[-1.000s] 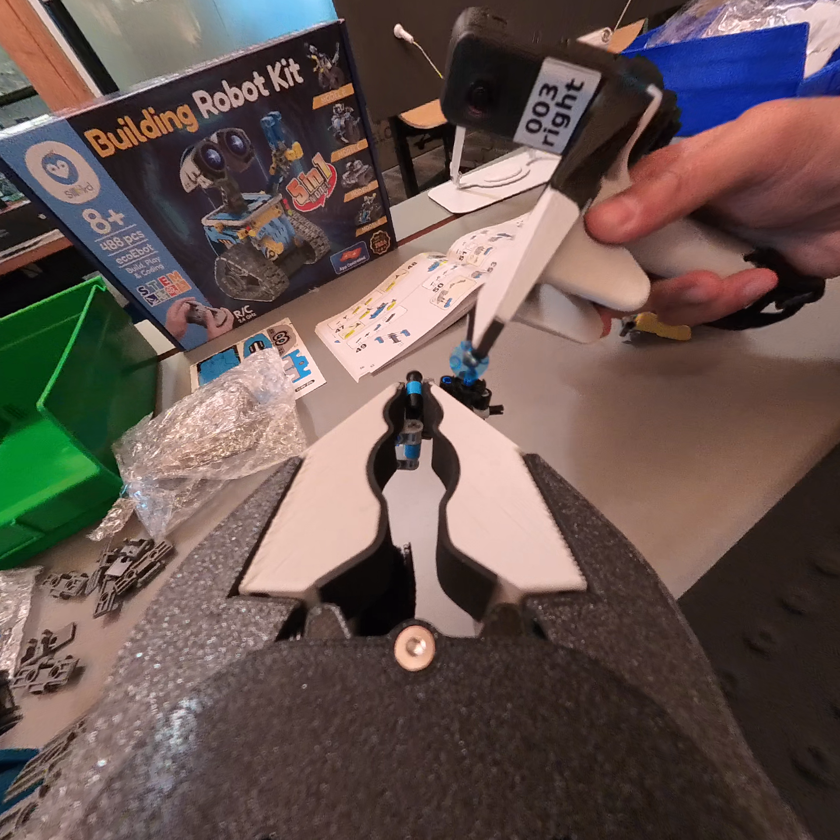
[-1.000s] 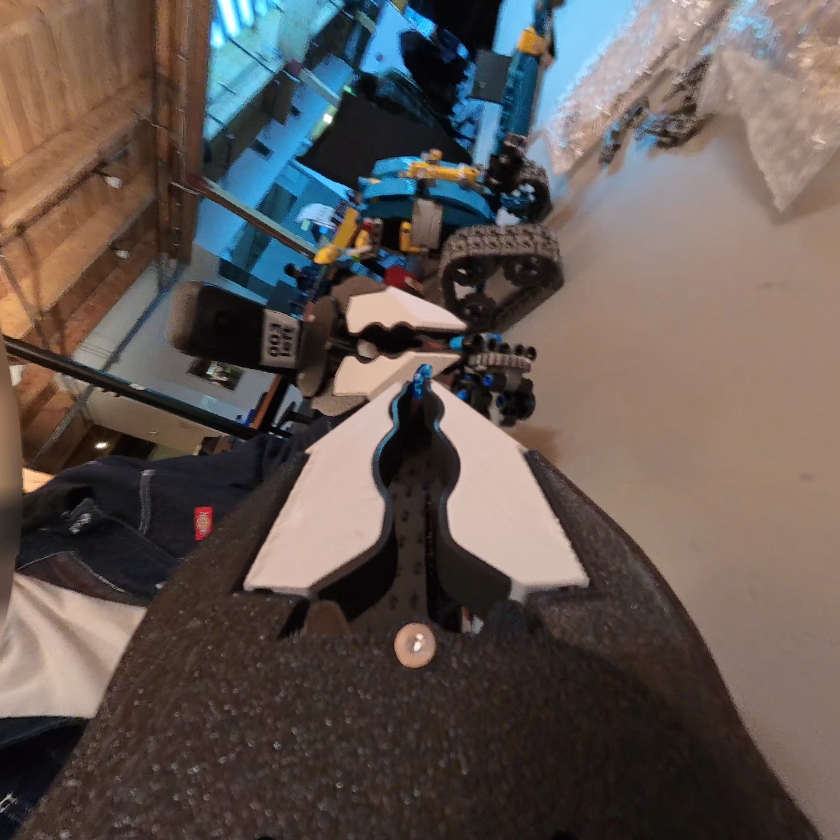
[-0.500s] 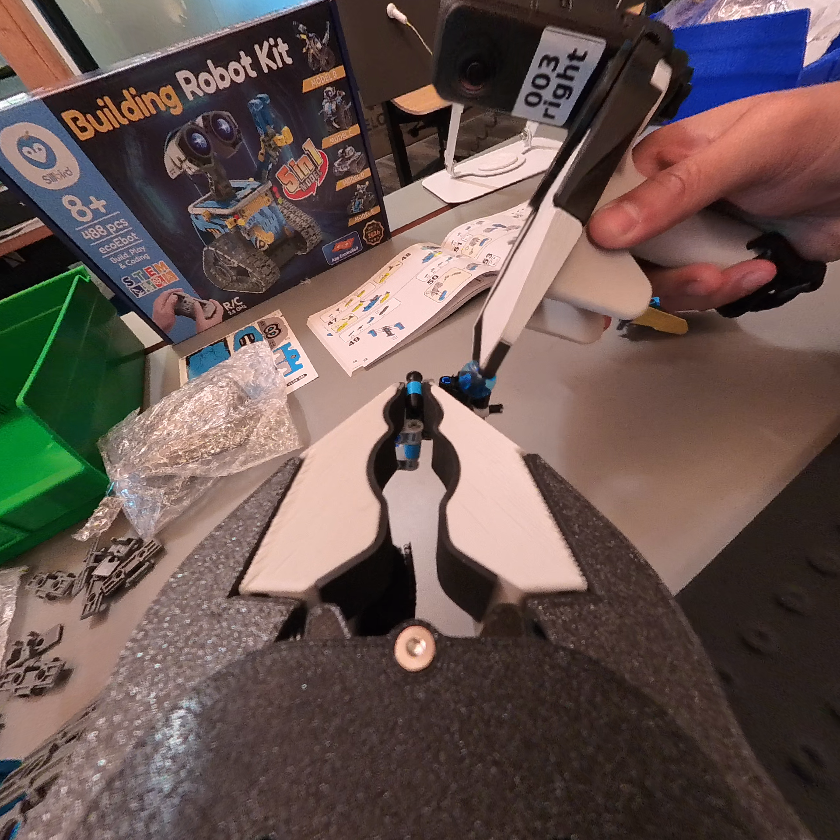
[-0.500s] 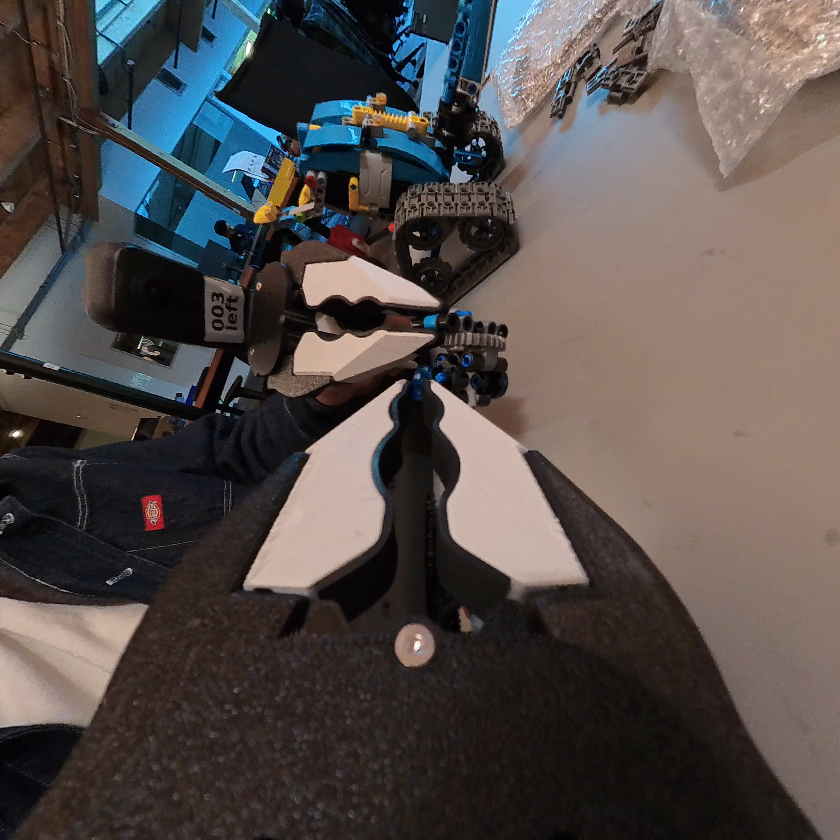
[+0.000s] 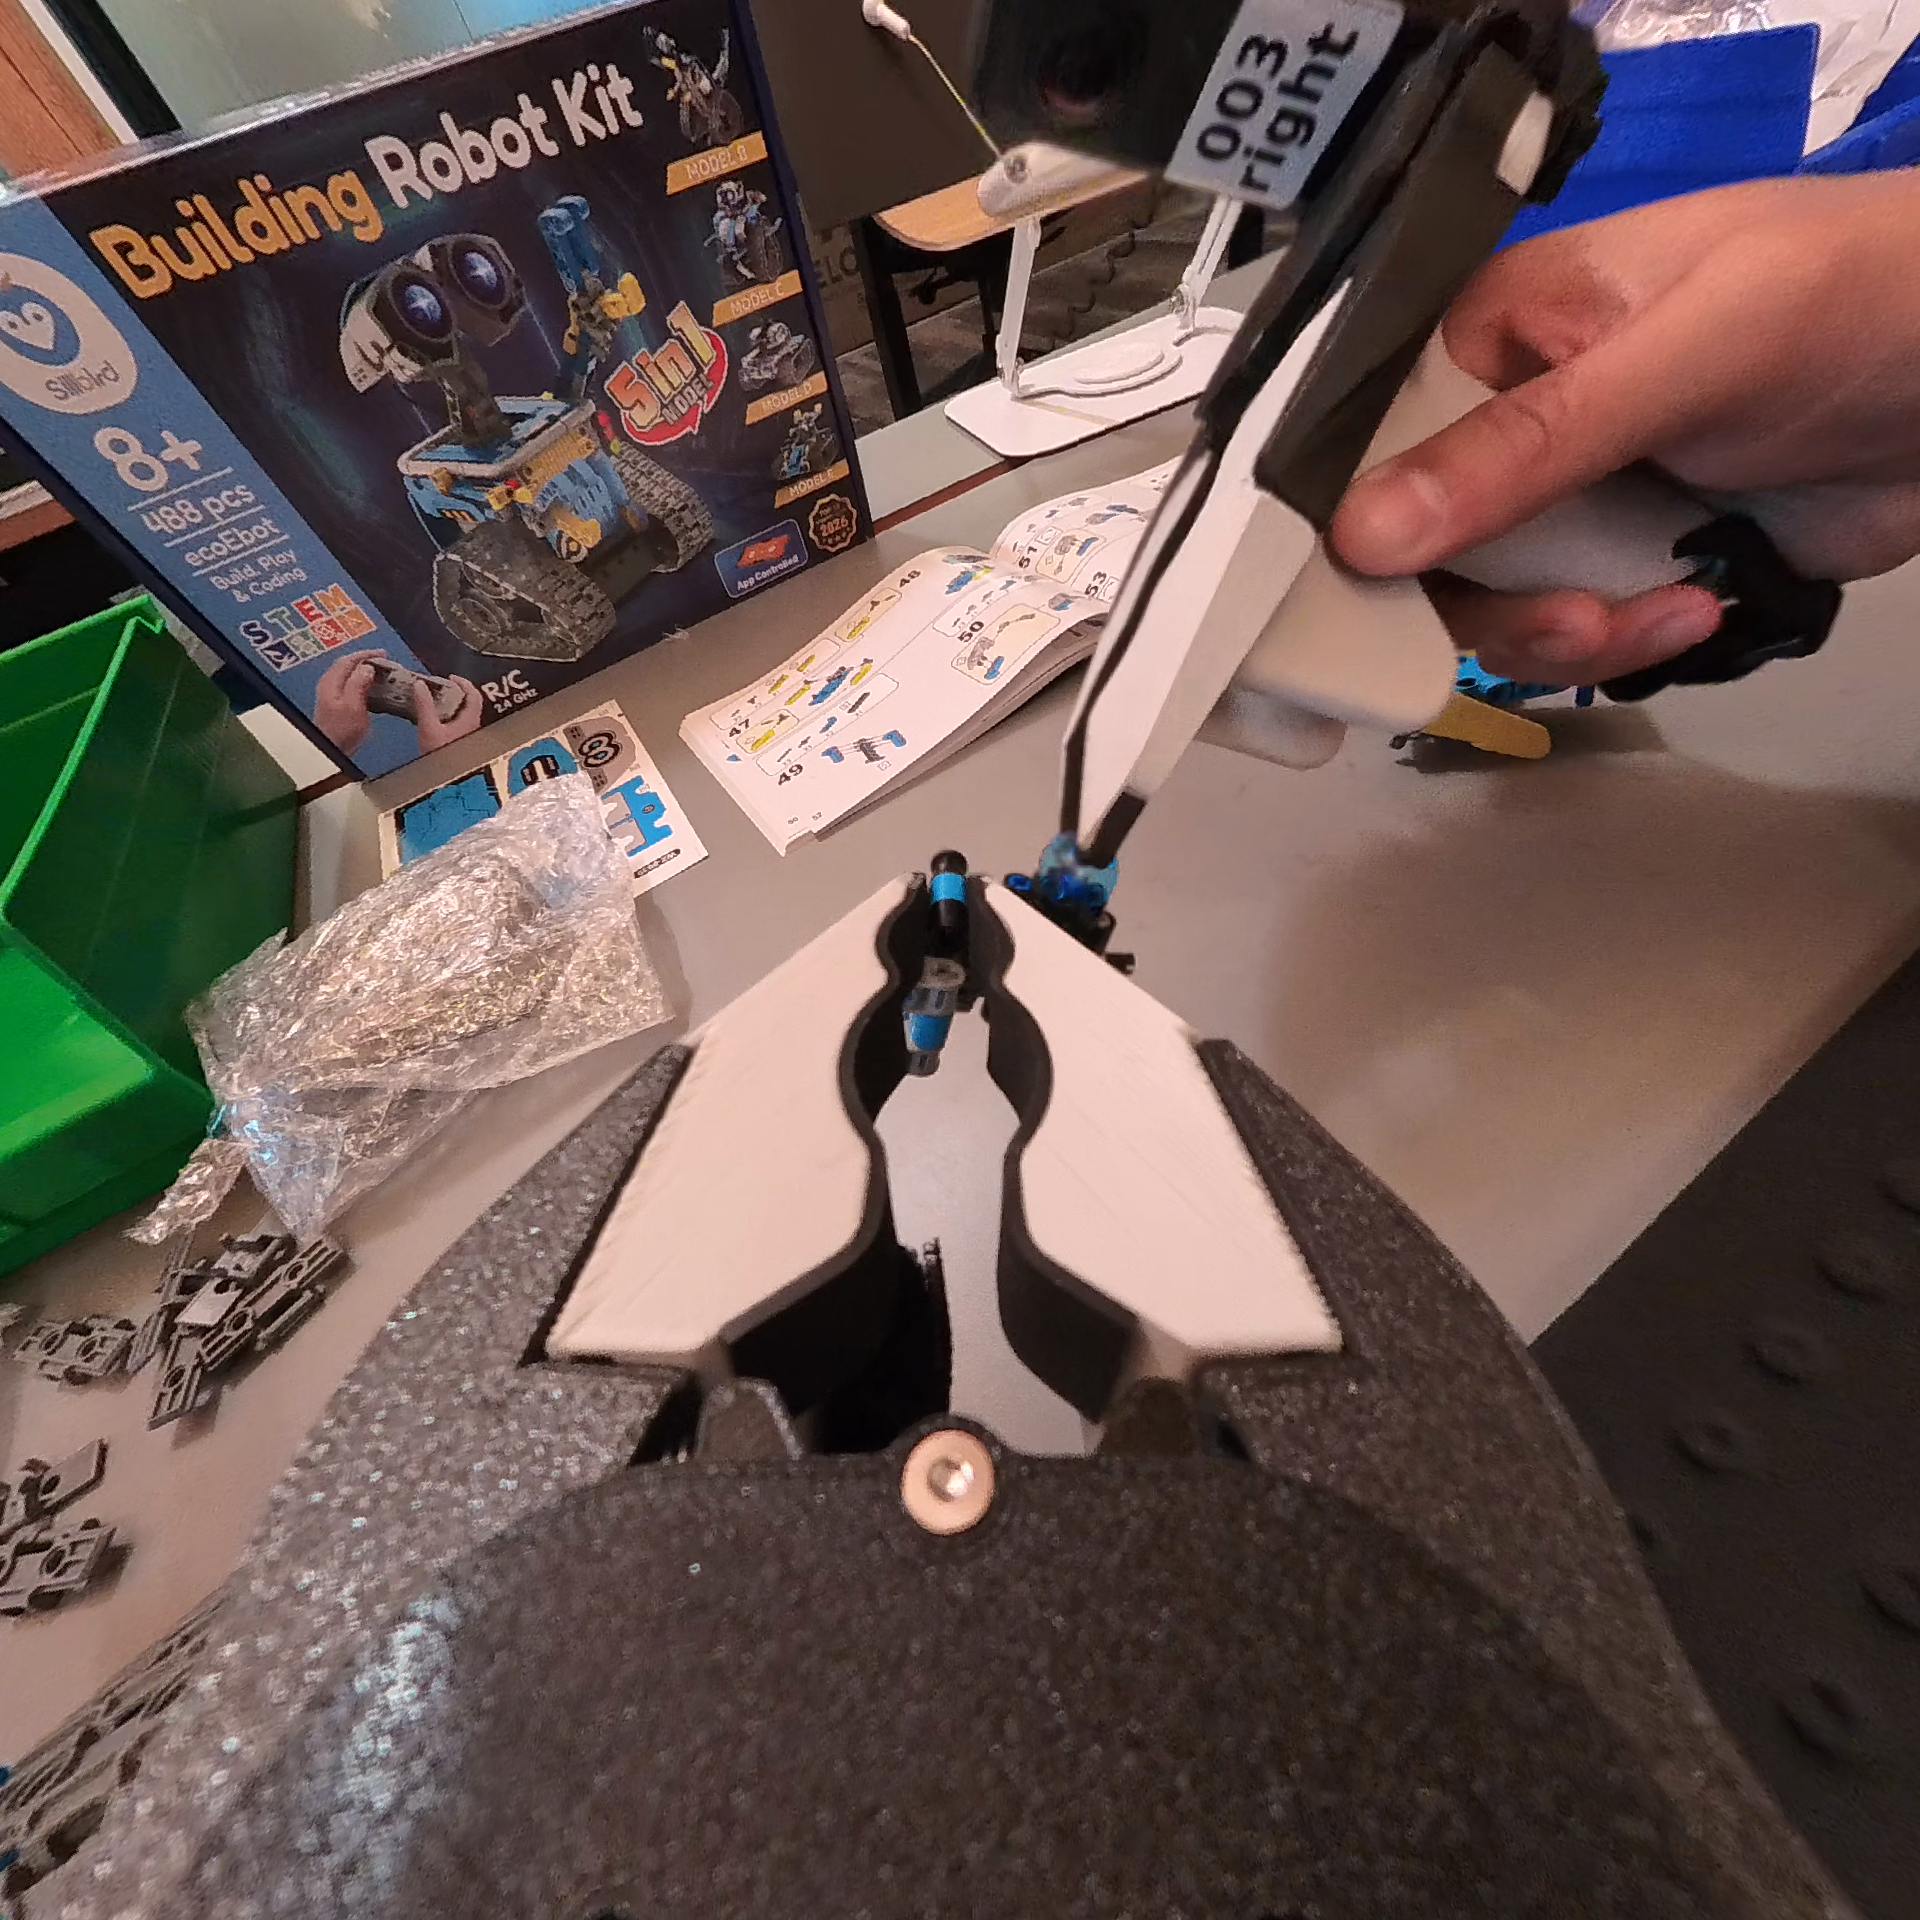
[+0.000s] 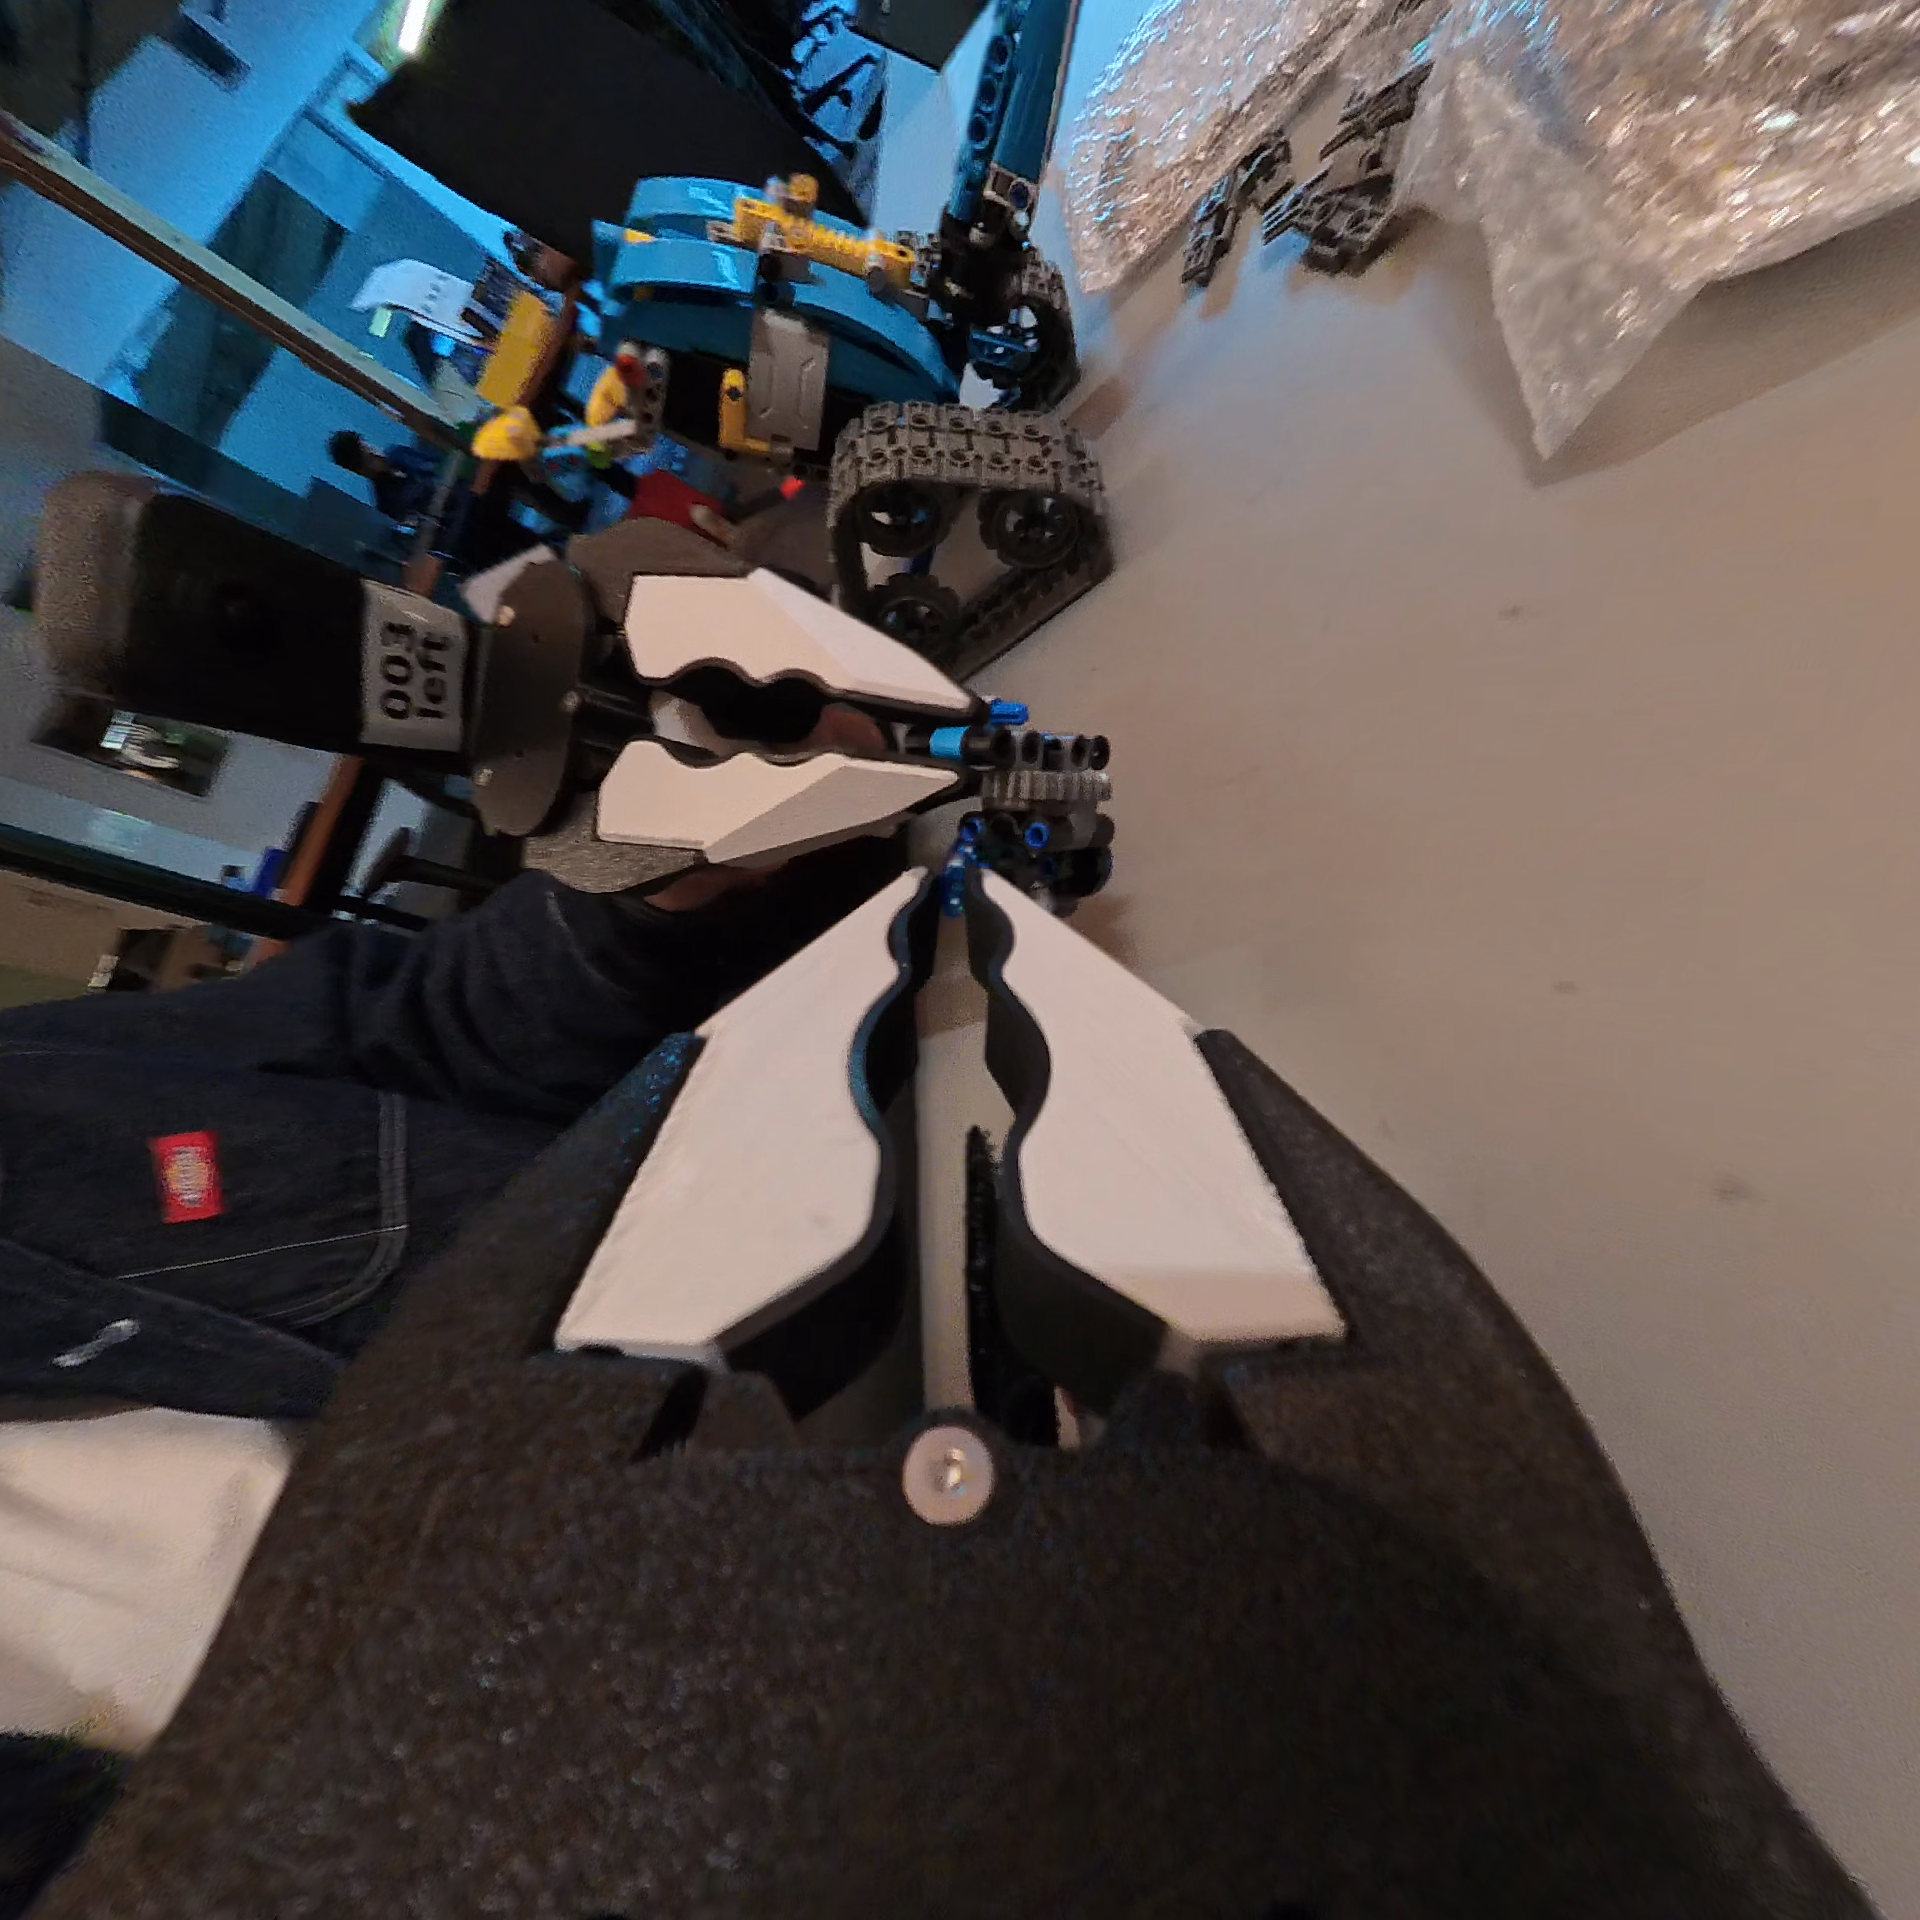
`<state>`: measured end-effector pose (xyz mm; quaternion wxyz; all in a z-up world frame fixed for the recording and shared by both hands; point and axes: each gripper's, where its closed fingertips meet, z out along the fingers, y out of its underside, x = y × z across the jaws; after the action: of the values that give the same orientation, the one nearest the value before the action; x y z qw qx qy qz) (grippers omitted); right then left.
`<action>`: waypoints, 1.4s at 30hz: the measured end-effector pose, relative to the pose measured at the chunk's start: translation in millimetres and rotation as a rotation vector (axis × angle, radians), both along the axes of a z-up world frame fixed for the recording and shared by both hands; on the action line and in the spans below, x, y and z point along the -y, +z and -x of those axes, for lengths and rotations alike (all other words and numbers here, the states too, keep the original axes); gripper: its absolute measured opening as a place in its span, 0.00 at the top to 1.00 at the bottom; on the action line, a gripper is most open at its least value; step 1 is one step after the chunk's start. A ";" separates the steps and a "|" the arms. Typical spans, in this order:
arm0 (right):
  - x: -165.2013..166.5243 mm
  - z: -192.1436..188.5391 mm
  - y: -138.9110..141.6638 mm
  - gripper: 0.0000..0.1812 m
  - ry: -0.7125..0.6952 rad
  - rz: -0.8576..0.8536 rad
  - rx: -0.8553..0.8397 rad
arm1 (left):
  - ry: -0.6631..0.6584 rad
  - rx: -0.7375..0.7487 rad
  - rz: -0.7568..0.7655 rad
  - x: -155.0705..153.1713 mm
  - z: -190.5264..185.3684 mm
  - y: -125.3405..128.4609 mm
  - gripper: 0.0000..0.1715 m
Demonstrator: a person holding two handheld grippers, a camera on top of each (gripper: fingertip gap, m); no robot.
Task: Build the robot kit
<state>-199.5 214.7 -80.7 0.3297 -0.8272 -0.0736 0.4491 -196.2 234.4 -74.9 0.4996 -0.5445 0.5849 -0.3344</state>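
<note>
Item: small black-and-blue brick assembly (image 5: 1070, 904), on the grey table (image 5: 1455, 987), mostly hidden behind my fingertips; its make-up was hard to tell.
My left gripper (image 5: 948, 896): jaws nearly closed, pinching a black pin with blue collar (image 5: 945, 902) that joined the assembly.
My right gripper (image 6: 951, 891): jaws drawn almost together on a small translucent blue piece (image 6: 954, 868), touching the assembly's edge; the piece was blurred.
Surrounds: kit box (image 5: 436, 395) standing behind; open instruction booklet (image 5: 914, 665); sticker sheet (image 5: 551, 790), partly under a crumpled plastic bag (image 5: 416, 977); loose grey links (image 5: 218, 1309); green bin (image 5: 94, 894), cut off at left; tracked model (image 6: 894, 416) behind my left gripper.
</note>
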 end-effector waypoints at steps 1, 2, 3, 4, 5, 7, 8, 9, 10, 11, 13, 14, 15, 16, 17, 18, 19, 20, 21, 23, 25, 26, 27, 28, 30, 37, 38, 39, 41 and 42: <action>-1.7 -2.1 -1.1 0.97 -0.012 -0.013 0.034 | 0.000 -0.004 0.001 0.1 -0.2 -0.8 0.96; -3.1 -3.6 -1.4 0.97 -0.020 -0.030 0.062 | 0.004 -0.006 0.000 -0.4 -0.3 -1.2 0.96; -3.2 -3.4 -1.4 0.97 -0.019 -0.042 0.081 | 0.006 -0.010 0.000 -0.5 -0.7 -1.8 0.96; -3.2 -3.6 -2.4 0.97 -0.018 -0.046 0.102 | 0.007 -0.015 0.002 -0.8 -0.9 -2.6 0.96; -3.9 -4.4 -3.2 0.97 -0.023 -0.052 0.121 | 0.012 -0.017 0.002 -1.6 -1.0 -3.0 0.96; -6.4 -5.8 -2.2 0.96 -0.033 -0.084 0.155 | 0.018 -0.018 0.014 -3.0 -1.1 -3.4 0.96; -8.6 -7.3 -1.8 0.95 -0.045 -0.111 0.187 | 0.022 -0.014 0.027 -4.2 -0.9 -3.1 0.96; -10.1 -9.1 -3.3 0.95 -0.051 -0.136 0.235 | 0.019 -0.007 0.046 -4.4 -1.0 -2.1 0.96; -10.6 -9.6 -4.5 0.94 -0.048 -0.156 0.276 | 0.018 -0.002 0.064 -4.8 -1.0 -1.6 0.96; -11.1 -8.4 -3.2 0.95 -0.048 -0.173 0.291 | 0.020 0.004 0.074 -5.8 -0.6 -1.1 0.96; -11.2 -5.8 1.8 0.96 -0.049 -0.196 0.291 | 0.018 0.023 0.096 -6.4 -0.1 1.7 0.96; -11.2 -5.6 3.1 0.96 -0.048 -0.196 0.290 | 0.016 0.031 0.107 -6.5 0.1 2.7 0.96; -11.7 -5.8 4.9 0.96 -0.053 -0.201 0.284 | 0.014 0.036 0.118 -6.7 0.3 3.2 0.96; -12.2 -6.5 6.2 0.96 -0.060 -0.208 0.282 | 0.012 0.044 0.130 -7.0 0.5 4.3 0.96; -12.1 -6.6 7.3 0.95 -0.061 -0.211 0.278 | 0.007 0.052 0.144 -6.8 0.8 5.4 0.96; -11.9 -6.4 8.4 0.95 -0.060 -0.214 0.273 | 0.002 0.057 0.157 -6.6 0.9 5.8 0.96; -11.8 -6.6 9.0 0.95 -0.061 -0.216 0.272 | -0.001 0.060 0.166 -6.7 1.0 6.1 0.96; -11.9 -6.8 9.5 0.95 -0.061 -0.219 0.273 | -0.003 0.063 0.172 -6.8 1.0 6.3 0.96; -12.1 -6.6 10.3 0.95 -0.061 -0.225 0.274 | -0.005 0.063 0.178 -6.8 1.0 6.2 0.96; -12.8 -7.7 10.9 0.93 -0.067 -0.237 0.284 | -0.010 0.066 0.190 -6.7 1.1 6.5 0.96; -13.4 -8.9 12.1 0.92 -0.072 -0.246 0.288 | -0.015 0.071 0.204 -6.6 1.3 7.1 0.96; -14.2 -10.0 14.0 0.91 -0.079 -0.261 0.291 | -0.018 0.074 0.213 -6.5 1.4 7.6 0.96; -14.7 -10.5 17.1 0.90 -0.083 -0.285 0.294 | -0.020 0.076 0.220 -6.7 1.6 7.8 0.96; -15.5 -12.4 21.3 0.90 -0.094 -0.313 0.302 | -0.020 0.076 0.229 -7.3 1.8 8.1 0.96; -15.5 -13.6 35.2 0.85 -0.105 -0.409 0.310 | -0.025 0.083 0.264 -8.0 2.8 10.1 0.96; 15.9 13.8 62.1 0.52 0.063 -0.869 0.941 | 0.005 -0.008 0.462 -10.9 15.1 25.8 0.96; 18.6 20.3 53.3 0.52 0.116 -0.883 1.089 | 0.006 -0.019 0.495 -9.0 17.5 30.4 0.96; 19.9 25.3 46.8 0.57 0.147 -0.912 1.211 | 0.005 -0.030 0.520 -6.9 19.8 34.7 0.96; 15.7 28.4 47.0 0.62 0.110 -0.994 1.375 | -0.008 -0.043 0.551 -0.7 24.0 43.3 0.96; 14.7 30.9 45.9 0.64 0.107 -1.006 1.391 | -0.009 -0.048 0.563 1.8 26.0 46.8 0.96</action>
<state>-230.4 199.9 -34.7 0.5156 -0.6652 -0.4881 -0.2312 -222.2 232.6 -28.1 0.3132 -0.6669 0.4829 -0.4732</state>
